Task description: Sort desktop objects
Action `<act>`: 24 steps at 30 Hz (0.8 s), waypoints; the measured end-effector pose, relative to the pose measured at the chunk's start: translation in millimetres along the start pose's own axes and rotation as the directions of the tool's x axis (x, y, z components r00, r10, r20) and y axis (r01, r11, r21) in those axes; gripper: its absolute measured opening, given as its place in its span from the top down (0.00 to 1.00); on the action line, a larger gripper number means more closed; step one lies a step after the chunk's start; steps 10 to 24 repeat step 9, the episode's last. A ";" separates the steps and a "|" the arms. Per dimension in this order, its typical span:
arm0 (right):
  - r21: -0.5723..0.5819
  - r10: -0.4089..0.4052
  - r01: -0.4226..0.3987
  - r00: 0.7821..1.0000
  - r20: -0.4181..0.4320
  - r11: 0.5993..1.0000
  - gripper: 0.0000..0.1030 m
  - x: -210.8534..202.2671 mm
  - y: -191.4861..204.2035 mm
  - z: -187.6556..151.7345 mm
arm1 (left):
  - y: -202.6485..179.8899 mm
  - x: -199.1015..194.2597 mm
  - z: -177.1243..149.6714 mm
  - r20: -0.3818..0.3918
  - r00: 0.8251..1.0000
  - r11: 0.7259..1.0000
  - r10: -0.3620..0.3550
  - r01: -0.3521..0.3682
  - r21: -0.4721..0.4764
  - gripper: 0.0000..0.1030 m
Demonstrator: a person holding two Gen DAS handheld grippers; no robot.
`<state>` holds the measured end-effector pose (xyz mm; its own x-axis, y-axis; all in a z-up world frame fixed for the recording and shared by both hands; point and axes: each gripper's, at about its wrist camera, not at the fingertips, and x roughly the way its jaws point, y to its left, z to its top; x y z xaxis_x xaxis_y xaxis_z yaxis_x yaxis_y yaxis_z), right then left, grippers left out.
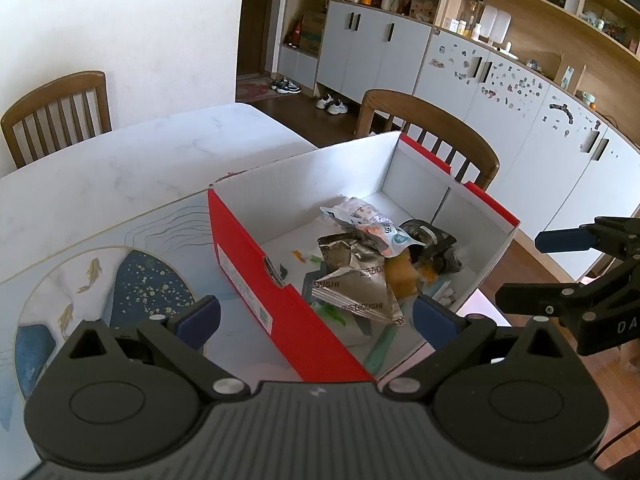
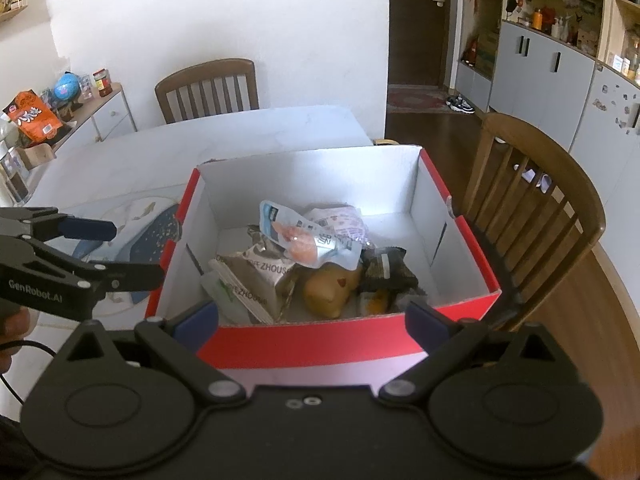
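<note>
A red box with a white inside [image 1: 256, 256] [image 2: 320, 344] stands on the table and holds several items: silver-brown snack packets [image 1: 356, 280] [image 2: 256, 280], a blue-and-white pouch [image 1: 368, 220] [image 2: 304, 236], a dark packet [image 1: 432, 240] [image 2: 384, 268] and a yellow-brown object [image 2: 332, 288]. My left gripper [image 1: 316, 316] is open and empty, above the box's near left corner. My right gripper [image 2: 312, 320] is open and empty, just before the box's near wall. Each gripper shows in the other's view: the right one [image 1: 560, 264], the left one [image 2: 104, 248].
A decorated mat with blue shapes and gold fish [image 1: 100, 280] [image 2: 152, 224] lies left of the box on the white marble table [image 1: 120, 160] [image 2: 200, 140]. Wooden chairs [image 1: 440, 128] [image 2: 532, 200] stand around it. Cabinets [image 1: 520, 120] line the far wall.
</note>
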<state>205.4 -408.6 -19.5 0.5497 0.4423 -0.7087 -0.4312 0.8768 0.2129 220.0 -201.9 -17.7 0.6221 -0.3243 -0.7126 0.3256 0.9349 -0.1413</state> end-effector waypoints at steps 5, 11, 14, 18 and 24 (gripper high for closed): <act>0.004 -0.002 0.002 1.000 0.031 1.000 0.02 -1.1 0.8 -2.3 | -0.9 -0.7 -1.4 -0.003 1.000 1.000 0.001 -0.001 0.012 0.00; 0.008 -0.003 0.003 0.999 0.032 1.000 0.02 -0.7 1.6 -3.7 | -0.3 -2.6 -2.1 0.002 1.000 1.000 0.003 -0.003 0.014 0.00; 0.008 -0.003 0.003 0.999 0.032 1.000 0.02 -0.7 1.6 -3.7 | -0.3 -2.6 -2.1 0.002 1.000 1.000 0.003 -0.003 0.014 0.00; 0.008 -0.003 0.003 0.999 0.032 1.000 0.02 -0.7 1.6 -3.7 | -0.3 -2.6 -2.1 0.002 1.000 1.000 0.003 -0.003 0.014 0.00; 0.008 -0.003 0.003 0.999 0.032 1.000 0.02 -0.7 1.6 -3.7 | -0.3 -2.6 -2.1 0.002 1.000 1.000 0.003 -0.003 0.014 0.00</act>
